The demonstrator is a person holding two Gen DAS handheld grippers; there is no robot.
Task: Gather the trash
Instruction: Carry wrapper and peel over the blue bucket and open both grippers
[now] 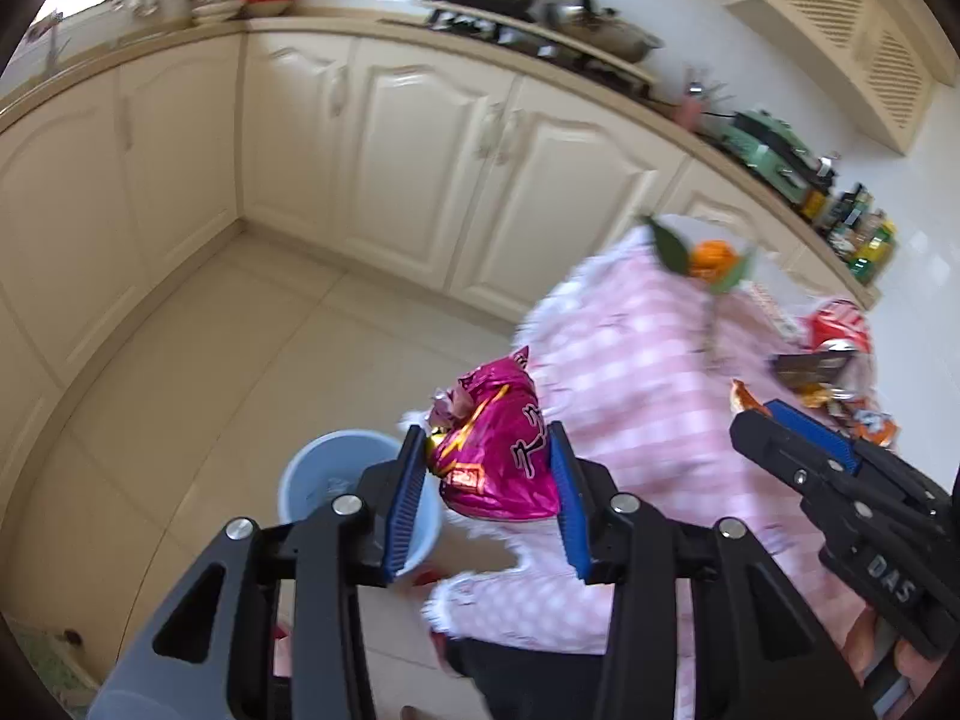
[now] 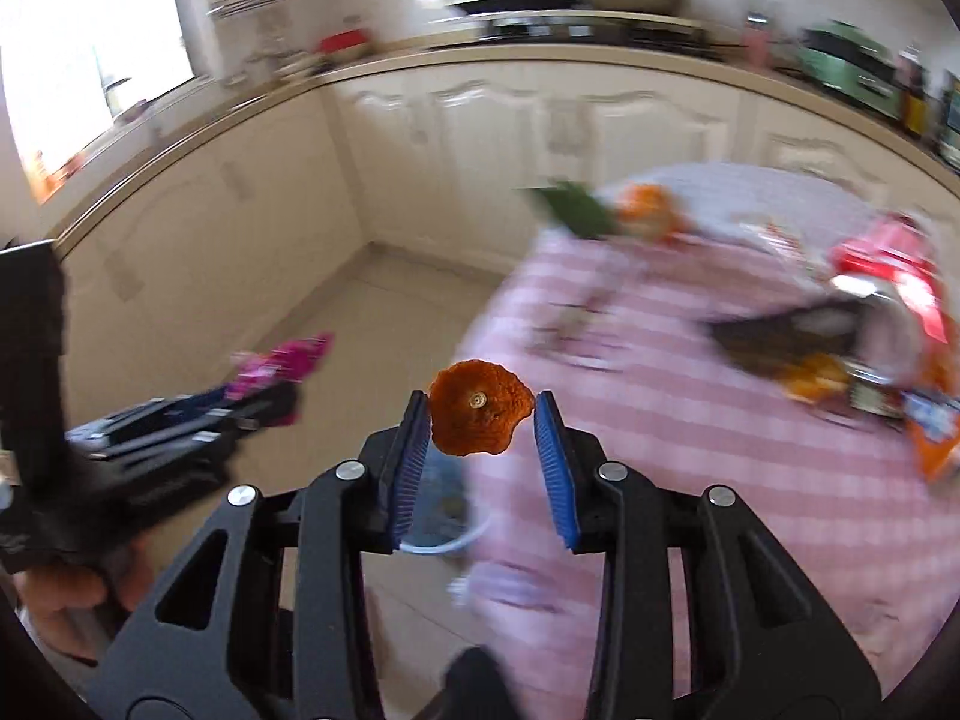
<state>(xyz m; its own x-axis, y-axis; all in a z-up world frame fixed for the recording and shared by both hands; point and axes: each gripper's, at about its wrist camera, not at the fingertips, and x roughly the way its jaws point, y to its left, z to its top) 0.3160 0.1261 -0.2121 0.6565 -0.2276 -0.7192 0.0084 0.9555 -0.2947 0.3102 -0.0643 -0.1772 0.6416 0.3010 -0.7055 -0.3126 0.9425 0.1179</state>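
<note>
In the left wrist view my left gripper (image 1: 485, 438) is shut on a crumpled magenta snack bag (image 1: 498, 462), both blue pads pressing its sides. It hangs beside the table edge, above a light blue bucket (image 1: 327, 474) on the floor. In the right wrist view my right gripper (image 2: 482, 405) is shut on a round piece of orange peel (image 2: 480, 417), held over the bucket (image 2: 441, 516), which shows between the fingers. The left gripper (image 2: 282, 396) with the magenta bag (image 2: 282, 363) is at the left there. The right gripper (image 1: 759, 414) appears at the right of the left wrist view.
A table under a pink checked cloth (image 1: 630, 360) carries an orange with leaves (image 1: 711, 258) and a pile of wrappers (image 1: 840, 348) at the far right. Cream kitchen cabinets (image 1: 420, 150) line the back, with pots on the counter. Pale floor tiles (image 1: 210, 360) lie at the left.
</note>
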